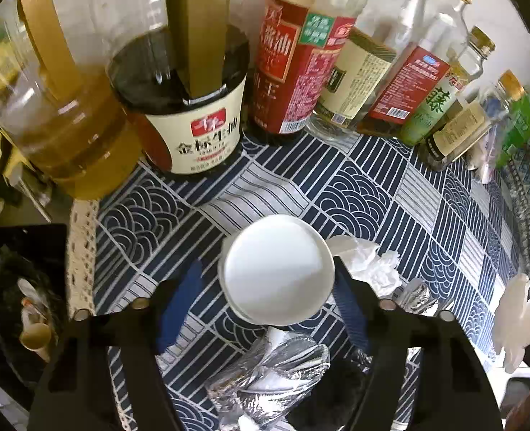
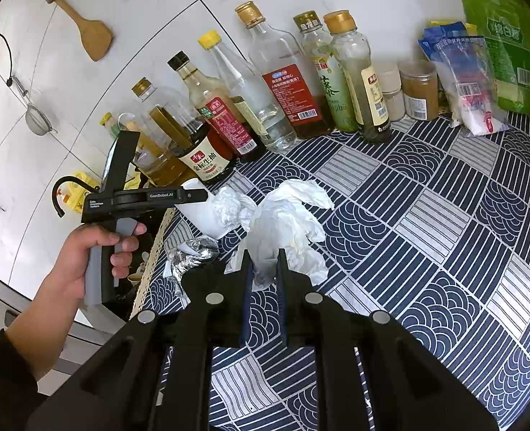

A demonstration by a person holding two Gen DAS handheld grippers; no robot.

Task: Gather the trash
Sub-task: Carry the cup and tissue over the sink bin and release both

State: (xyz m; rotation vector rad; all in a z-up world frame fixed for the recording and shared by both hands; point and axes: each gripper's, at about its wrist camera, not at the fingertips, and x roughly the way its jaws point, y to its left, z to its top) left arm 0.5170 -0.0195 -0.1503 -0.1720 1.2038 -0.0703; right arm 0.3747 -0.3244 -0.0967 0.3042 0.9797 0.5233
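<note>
Black tongs (image 2: 265,269) w/ blue pads, silver rivets; grey grip, black sleeve (image 2: 2,377).

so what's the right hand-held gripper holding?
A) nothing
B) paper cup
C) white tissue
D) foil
C: the right hand-held gripper is shut on the white tissue; the paper cup sits between the left hand-held gripper's fingers, and the foil lies on the cloth.
</note>
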